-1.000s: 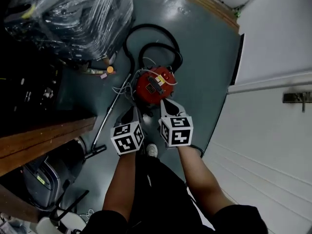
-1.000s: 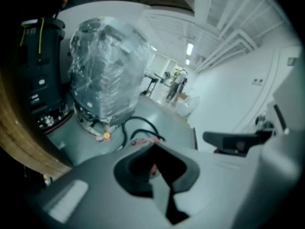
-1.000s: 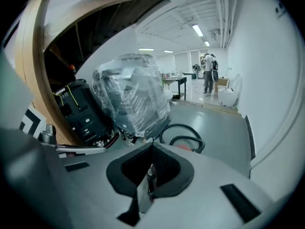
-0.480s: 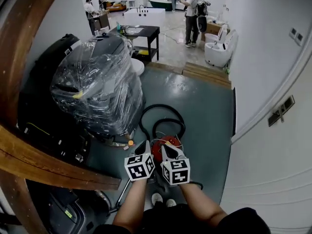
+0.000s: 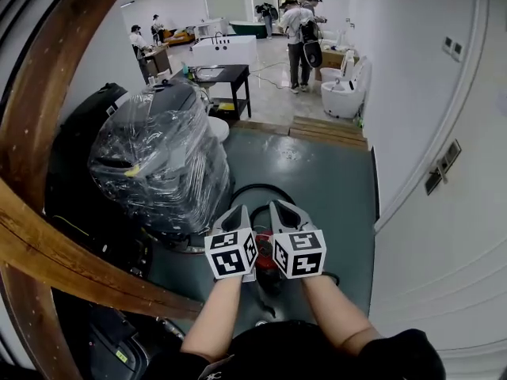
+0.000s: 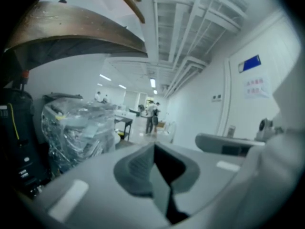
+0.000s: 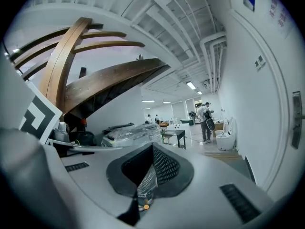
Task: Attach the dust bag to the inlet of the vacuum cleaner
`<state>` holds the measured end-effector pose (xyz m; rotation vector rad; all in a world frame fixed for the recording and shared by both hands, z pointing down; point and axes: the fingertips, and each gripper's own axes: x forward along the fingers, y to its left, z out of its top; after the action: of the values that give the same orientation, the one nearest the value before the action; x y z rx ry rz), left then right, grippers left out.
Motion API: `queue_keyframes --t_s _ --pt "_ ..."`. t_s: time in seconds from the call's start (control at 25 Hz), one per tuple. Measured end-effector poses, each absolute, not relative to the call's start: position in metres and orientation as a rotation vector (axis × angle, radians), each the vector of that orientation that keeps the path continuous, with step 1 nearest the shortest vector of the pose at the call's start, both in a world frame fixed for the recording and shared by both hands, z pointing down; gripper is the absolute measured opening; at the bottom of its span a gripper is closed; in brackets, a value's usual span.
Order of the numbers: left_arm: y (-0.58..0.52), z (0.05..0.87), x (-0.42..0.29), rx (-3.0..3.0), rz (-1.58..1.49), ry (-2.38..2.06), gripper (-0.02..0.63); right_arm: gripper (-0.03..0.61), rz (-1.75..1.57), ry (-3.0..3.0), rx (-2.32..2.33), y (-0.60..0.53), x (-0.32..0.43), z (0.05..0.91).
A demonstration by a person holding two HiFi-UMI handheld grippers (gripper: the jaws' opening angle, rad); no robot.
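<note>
Red vacuum cleaner, seemingly | head view only, mostly hidden

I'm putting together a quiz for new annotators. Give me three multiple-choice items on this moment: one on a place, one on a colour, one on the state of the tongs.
1. In the head view, where is the plastic-wrapped machine?
A) left of the left tongs
B) right of the right tongs
C) between the two

2. What colour is the vacuum cleaner?
A) blue
B) red
C) yellow

3. How do the tongs stand?
A) both wide open
B) both shut
C) one open, one shut

Answers:
1 A: the wrapped bulk fills the head view's left side, beyond the left tongs.
2 B: a red body shows on the floor between the two tongs.
3 B: each gripper view shows its pads pressed together.
</note>
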<state>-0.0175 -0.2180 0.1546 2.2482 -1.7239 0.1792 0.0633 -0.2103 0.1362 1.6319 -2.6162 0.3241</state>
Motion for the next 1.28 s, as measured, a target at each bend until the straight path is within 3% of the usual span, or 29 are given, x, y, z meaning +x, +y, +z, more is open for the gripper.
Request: queue_keyframes --t_s 1.28 --pt "-0.241 0.147 0.005 2.323 0.194 -1.703 0.0 -0.002 0.27 -2.555 1.72 -0.223 0.083 0.129"
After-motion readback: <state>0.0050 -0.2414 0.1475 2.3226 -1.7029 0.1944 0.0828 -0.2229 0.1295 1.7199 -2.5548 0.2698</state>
